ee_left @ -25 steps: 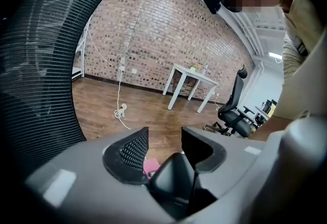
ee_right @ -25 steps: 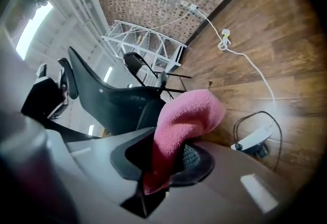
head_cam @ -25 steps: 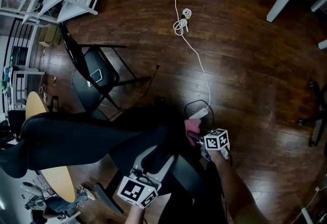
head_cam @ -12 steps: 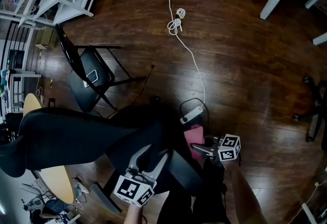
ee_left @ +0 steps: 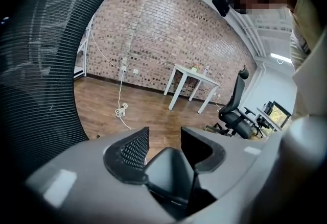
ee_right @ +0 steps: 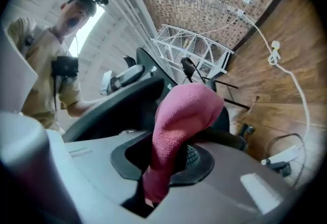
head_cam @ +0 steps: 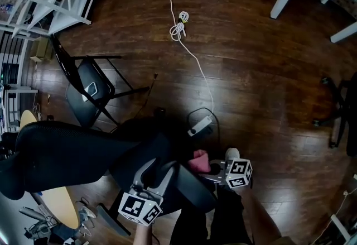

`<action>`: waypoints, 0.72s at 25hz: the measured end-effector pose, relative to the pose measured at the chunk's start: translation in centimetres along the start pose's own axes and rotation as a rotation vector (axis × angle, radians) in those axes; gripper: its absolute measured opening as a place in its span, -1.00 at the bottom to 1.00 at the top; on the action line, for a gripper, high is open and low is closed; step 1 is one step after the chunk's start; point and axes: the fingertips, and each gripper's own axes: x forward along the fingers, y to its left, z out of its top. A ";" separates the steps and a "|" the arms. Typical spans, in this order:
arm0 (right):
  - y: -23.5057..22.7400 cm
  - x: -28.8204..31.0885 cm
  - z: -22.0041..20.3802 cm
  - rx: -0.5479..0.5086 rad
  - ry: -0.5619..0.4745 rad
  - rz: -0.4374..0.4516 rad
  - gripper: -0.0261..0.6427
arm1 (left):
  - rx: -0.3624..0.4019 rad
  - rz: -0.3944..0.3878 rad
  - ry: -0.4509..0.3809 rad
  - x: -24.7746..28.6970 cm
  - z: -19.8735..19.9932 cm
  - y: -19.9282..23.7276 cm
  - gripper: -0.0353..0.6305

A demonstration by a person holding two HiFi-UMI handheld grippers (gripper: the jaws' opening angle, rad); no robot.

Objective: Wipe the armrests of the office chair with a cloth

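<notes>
- beside the black mesh-backed office chair (head_cam: 72, 154), my right gripper (head_cam: 207, 168) is clamped on the pink knitted cloth (head_cam: 198, 161). the cloth bulges out past the jaw tips and sits at the upper edge of the dark padded armrest (head_cam: 195, 189). i cannot tell whether it touches the pad yet.
- my left gripper (head_cam: 158, 174) has just been closing its jaws. the armrest's rounded dark end, as i read it, sits between them and seems to meet both pads, so i take this hand to be steadying the chair.
- to wipe well, i judge i should lay the loose bulge flat on the pad and press so that the cloth rubs, not the jaw tips. then i run it along the armrest's full length, with the left grip firm so the chair does not swivel or roll.
- my right gripper lies about level and rolled onto its side, pointing across at the chair, with my forearm (head_cam: 254, 219) reaching in from the bottom of the head view. it likely needs to tip nose-down first.
- my left gripper tilts down towards the armrest, its marker cube near my body.
</notes>
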 end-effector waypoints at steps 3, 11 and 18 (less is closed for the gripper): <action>-3.5 0.3 -1.6 0.013 0.056 -0.121 -0.72 | -0.006 0.009 -0.002 -0.1 -0.1 0.0 -0.35; -15.2 1.8 -5.8 0.099 0.272 -0.464 -0.74 | 0.008 0.013 0.010 -0.3 -1.2 -0.1 -0.35; -18.4 2.5 -8.6 0.160 0.352 -0.414 -0.74 | 0.027 0.036 0.004 -1.7 -1.2 0.3 -0.40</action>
